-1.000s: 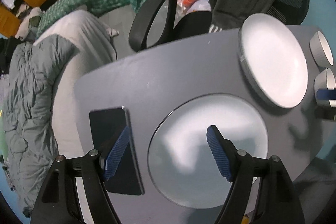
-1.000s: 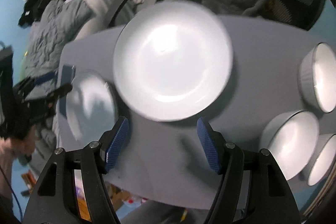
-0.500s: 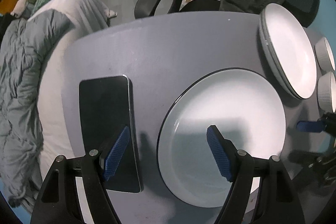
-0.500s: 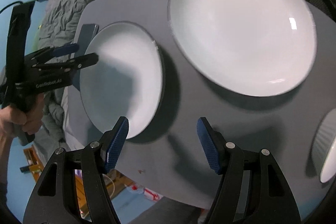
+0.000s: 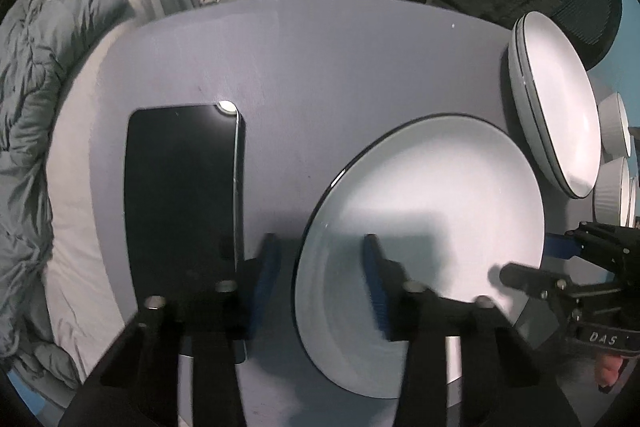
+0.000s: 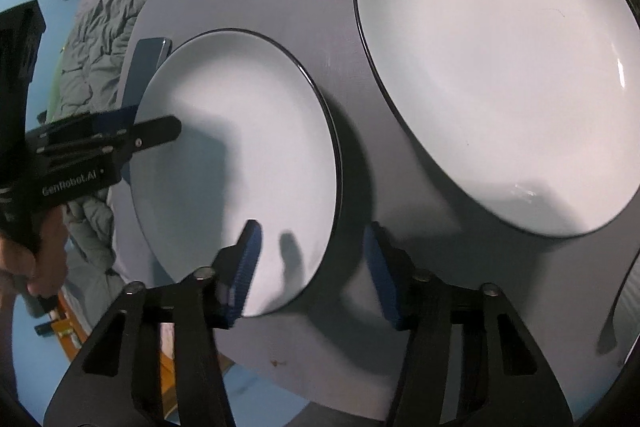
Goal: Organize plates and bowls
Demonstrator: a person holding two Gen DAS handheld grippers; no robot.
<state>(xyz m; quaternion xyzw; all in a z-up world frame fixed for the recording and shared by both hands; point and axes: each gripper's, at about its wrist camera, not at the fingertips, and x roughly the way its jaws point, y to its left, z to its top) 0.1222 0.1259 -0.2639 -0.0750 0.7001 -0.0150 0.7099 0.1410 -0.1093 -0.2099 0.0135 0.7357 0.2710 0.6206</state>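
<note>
On the grey bench (image 5: 328,67) | white black-rimmed single plate (image 5: 424,227) lies beside dark phone (image 5: 180,187) | left claw (image 5: 320,279) and right claw (image 6: 312,267) have closed in, both wide, straddling its opposite rims | two-claw lift toward plate stack (image 5: 560,115) looks next.

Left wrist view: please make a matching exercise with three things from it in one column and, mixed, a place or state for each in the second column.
Things:
1. phone
2. single plate
3. plate stack

Places or states:
A. its rim lies between the open left gripper fingers
B. far right, beside the ribbed bowls
C. flat, dark, left of the single plate

Pairs: 1-C, 2-A, 3-B
</note>
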